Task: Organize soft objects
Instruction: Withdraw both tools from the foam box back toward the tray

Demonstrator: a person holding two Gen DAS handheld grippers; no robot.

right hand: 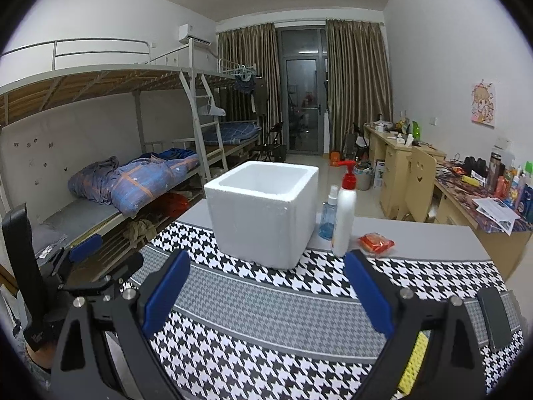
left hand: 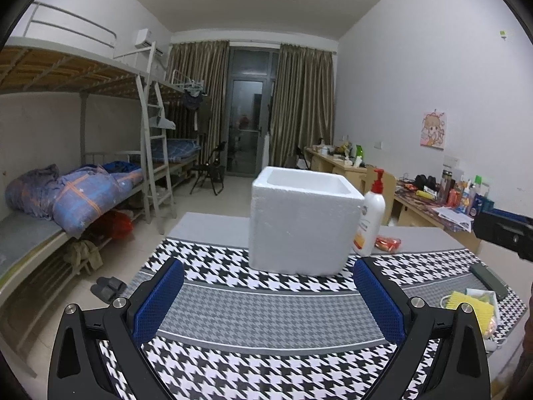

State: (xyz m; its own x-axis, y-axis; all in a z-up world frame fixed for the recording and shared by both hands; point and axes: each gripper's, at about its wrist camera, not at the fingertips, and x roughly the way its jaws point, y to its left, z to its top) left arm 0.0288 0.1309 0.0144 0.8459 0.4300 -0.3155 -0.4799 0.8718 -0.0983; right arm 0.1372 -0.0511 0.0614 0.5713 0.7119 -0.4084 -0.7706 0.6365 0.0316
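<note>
Hovering left gripper (left hand: 268, 286), right gripper (right hand: 266, 283) (fingers apart) before foam box (left hand: 299, 223).

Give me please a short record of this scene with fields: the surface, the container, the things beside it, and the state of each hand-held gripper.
surface: table with houndstooth cloth
container: white foam box, open top, upright on the cloth; inside not visible
beside box, right: white pump bottle with red pump, upright; small clear blue spray bottle behind it; red packet lying flat
near right edge: dark phone; yellow item
left hand-held gripper: open, holding nothing
right hand-held gripper: open, holding nothing
</note>
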